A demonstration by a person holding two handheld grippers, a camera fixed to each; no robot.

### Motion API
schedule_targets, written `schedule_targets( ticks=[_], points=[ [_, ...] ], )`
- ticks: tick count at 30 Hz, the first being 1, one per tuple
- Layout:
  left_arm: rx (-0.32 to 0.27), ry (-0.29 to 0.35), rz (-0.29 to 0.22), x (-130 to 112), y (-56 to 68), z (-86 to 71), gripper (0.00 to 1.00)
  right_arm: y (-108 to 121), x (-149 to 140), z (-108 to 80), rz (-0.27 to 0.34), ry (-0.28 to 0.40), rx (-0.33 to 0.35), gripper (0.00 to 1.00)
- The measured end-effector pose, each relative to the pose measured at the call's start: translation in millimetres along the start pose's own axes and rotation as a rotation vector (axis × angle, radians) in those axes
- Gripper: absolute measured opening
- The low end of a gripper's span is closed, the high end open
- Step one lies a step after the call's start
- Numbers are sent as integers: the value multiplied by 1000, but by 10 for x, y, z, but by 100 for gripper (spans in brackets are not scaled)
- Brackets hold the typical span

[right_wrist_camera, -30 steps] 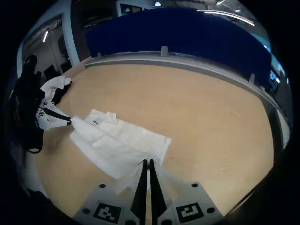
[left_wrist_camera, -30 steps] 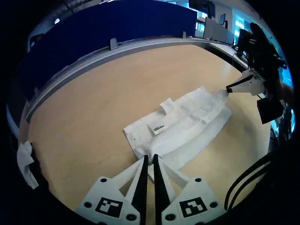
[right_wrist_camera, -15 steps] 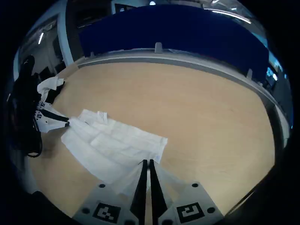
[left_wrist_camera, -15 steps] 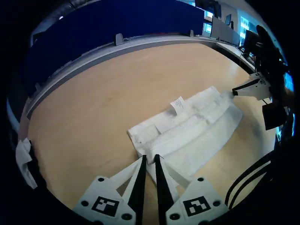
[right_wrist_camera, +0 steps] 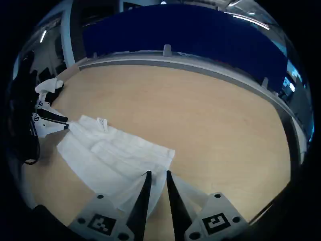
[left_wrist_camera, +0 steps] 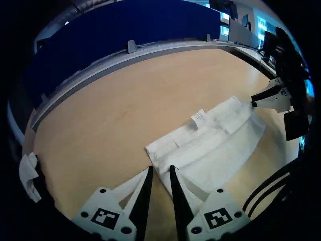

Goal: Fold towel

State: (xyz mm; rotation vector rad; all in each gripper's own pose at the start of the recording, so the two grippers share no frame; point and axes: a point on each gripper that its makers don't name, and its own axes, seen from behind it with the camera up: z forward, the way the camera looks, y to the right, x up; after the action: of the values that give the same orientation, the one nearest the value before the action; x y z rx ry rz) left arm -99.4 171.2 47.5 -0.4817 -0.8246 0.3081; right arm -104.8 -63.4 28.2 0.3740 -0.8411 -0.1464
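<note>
Left gripper (left_wrist_camera: 160, 168) narrowly parted at near end of towel (left_wrist_camera: 208, 148), right gripper (right_wrist_camera: 158, 173) likewise at opposite end; I read long axis running between them.

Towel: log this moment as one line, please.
towel: folded, flat on table | left gripper: open at one end | right gripper: open at opposite end | label: on top

You have no words or numbers to read here. The small white tag (left_wrist_camera: 198, 119) on the towel (left_wrist_camera: 208, 148) is too small and blurred to make out in either view. Your left tongs (left_wrist_camera: 159, 176) and right tongs (right_wrist_camera: 156, 178) each bear black-and-white square markers (left_wrist_camera: 101, 218), which are patterns, not letters.
</note>
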Motion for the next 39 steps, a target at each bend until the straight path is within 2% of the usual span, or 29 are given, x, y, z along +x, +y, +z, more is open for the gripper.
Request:
schedule_targets(
  ticks=[3,10,13,17,21,30,39],
  points=[
    [6,3,-2,20,-28,11,37,29,5,21,-8,-2,-13,32],
    [19,9,1,60,-71,33,39,82,59,43,-9,5,-34,35],
    [24,14,-3,82,-89,33,42,91,77,56,-10,8,-39,40],
    [25,21,-14,100,-111,19,61,100,155,33,-6,32,-49,59],
    [31,38,-28,138,-145,-19,87,119,241,-10,-2,57,-61,79],
    [48,55,-28,182,-231,-71,90,166,315,-62,1,81,-75,99],
    [60,69,-43,206,-269,-165,90,103,356,-95,-16,91,-66,100]
  ],
)
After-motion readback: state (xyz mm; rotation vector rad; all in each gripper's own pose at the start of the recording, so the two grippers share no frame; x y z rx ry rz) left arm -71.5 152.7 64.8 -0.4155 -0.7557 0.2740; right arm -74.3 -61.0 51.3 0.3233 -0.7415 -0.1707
